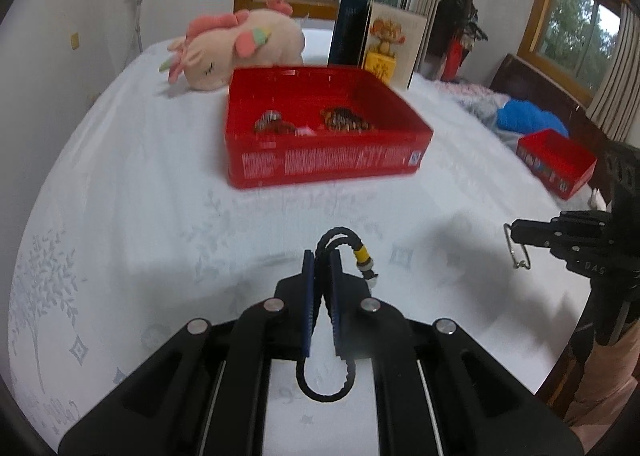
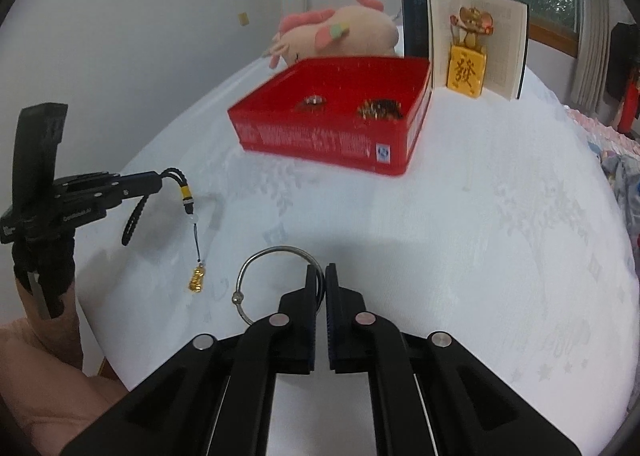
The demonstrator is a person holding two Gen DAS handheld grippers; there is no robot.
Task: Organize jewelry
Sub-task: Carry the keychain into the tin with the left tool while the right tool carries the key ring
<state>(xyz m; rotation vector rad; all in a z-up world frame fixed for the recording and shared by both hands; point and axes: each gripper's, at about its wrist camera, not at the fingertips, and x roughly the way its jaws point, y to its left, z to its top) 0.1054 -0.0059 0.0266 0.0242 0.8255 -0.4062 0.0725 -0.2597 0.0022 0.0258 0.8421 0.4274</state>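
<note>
Left gripper is pinched on a black braided cord; the cord is looped above the blue pads, and a second loop hangs behind them, between the arms; a yellow band sits on the cord just beside the right-hand pad. From the right wrist view the cord's tail is seen hanging free below the left gripper, a pale bead and a small gold charm at its end, clear of the cloth; the mid-cord grip is judged to keep the pendant end dangling untangled.

Right gripper is pressed together on a thin metal ring; the ring is held by its rim and stands out to the left of the fingers, its small ball catch at the low side; an edge hold is judged the only workable one for so thin a hoop.

The red box stands open on the white patterned tablecloth, ahead of both grippers and well apart from them; two beaded pieces lie already inside it, side by side; it is judged the collecting place, both carried items being bound there.

A plush toy and an open book with a figurine are set behind the box; a second red box lies far right.
</note>
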